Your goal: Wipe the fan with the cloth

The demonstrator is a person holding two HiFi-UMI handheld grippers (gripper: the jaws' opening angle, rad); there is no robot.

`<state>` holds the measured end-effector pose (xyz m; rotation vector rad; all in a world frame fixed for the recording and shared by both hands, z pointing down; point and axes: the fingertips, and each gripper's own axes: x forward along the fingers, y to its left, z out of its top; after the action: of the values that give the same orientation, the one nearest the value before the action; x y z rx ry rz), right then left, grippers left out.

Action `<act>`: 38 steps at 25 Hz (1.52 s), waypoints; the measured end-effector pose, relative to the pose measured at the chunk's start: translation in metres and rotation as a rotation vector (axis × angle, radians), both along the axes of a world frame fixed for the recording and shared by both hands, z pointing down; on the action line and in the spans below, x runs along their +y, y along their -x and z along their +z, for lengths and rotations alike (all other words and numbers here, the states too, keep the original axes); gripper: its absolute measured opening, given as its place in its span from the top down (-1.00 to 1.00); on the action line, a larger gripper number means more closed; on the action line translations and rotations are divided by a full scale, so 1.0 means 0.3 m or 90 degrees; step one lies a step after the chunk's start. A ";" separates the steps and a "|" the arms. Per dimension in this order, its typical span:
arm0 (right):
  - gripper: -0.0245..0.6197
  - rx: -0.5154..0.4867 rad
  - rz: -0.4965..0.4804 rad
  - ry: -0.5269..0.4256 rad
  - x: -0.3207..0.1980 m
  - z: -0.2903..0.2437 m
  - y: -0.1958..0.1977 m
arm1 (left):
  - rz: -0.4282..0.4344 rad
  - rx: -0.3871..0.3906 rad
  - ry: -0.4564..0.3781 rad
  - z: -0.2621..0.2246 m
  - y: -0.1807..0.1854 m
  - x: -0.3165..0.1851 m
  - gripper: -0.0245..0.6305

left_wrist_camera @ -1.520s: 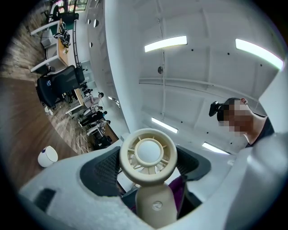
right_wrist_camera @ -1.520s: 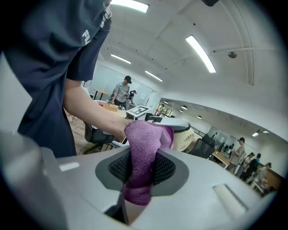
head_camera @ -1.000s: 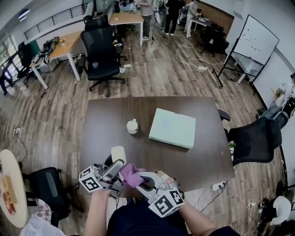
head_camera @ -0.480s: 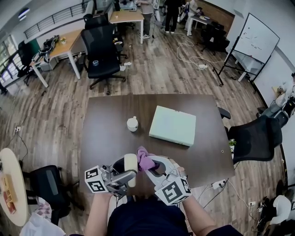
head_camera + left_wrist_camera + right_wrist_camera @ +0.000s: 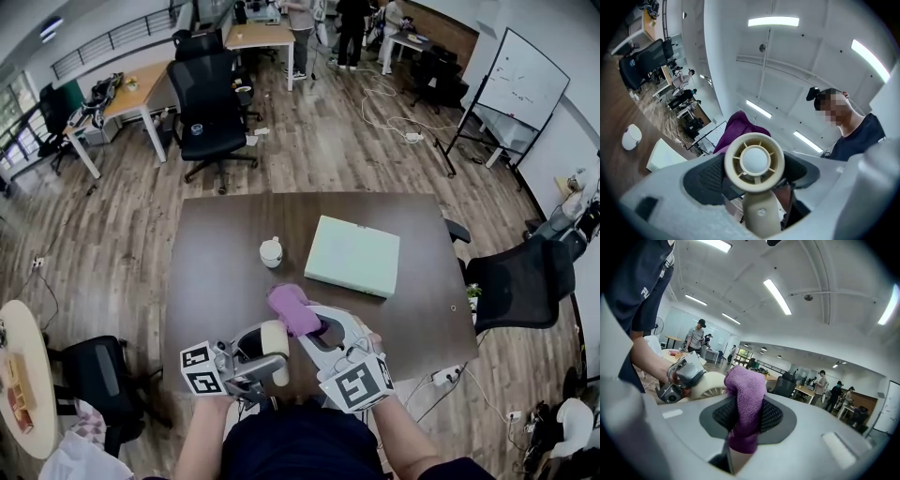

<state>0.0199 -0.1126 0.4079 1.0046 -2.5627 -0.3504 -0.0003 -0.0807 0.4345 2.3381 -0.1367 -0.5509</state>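
Head view looks down on a dark brown table (image 5: pixel 206 253) on a wood-plank floor (image 5: pixel 112 234) in an open office. A black chair (image 5: pixel 214 112), light desks (image 5: pixel 141 89) and a whiteboard (image 5: pixel 525 80) stand around it. On the table a small white cup (image 5: pixel 271 252) sits near a flat pale green box (image 5: pixel 352 256). Over the near edge, the left gripper (image 5: pixel 262 354) is clamped on the handle of the cream fan (image 5: pixel 274 337). The right gripper (image 5: pixel 314 328) pinches the purple cloth (image 5: pixel 292 307) just beside the fan's head. The cloth possibly touches the fan, though contact is hard to judge.
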 end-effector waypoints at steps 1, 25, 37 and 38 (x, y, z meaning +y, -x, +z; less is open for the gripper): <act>0.62 -0.004 -0.002 -0.003 0.002 -0.009 0.006 | -0.001 -0.003 0.001 0.003 0.005 0.001 -0.21; 0.62 -0.069 -0.073 0.002 0.133 -0.056 0.083 | -0.101 0.040 0.057 0.006 0.111 -0.112 -0.21; 0.62 -0.090 -0.110 0.031 0.188 -0.014 0.142 | -0.140 0.103 0.100 -0.009 0.160 -0.155 -0.21; 0.62 -0.091 -0.115 0.035 0.194 -0.007 0.149 | -0.143 0.105 0.101 -0.011 0.165 -0.158 -0.21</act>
<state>-0.0249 -0.0545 0.4058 0.8061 -2.7845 -0.2625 -0.0497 -0.1281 0.4313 2.1257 -0.3550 -0.8100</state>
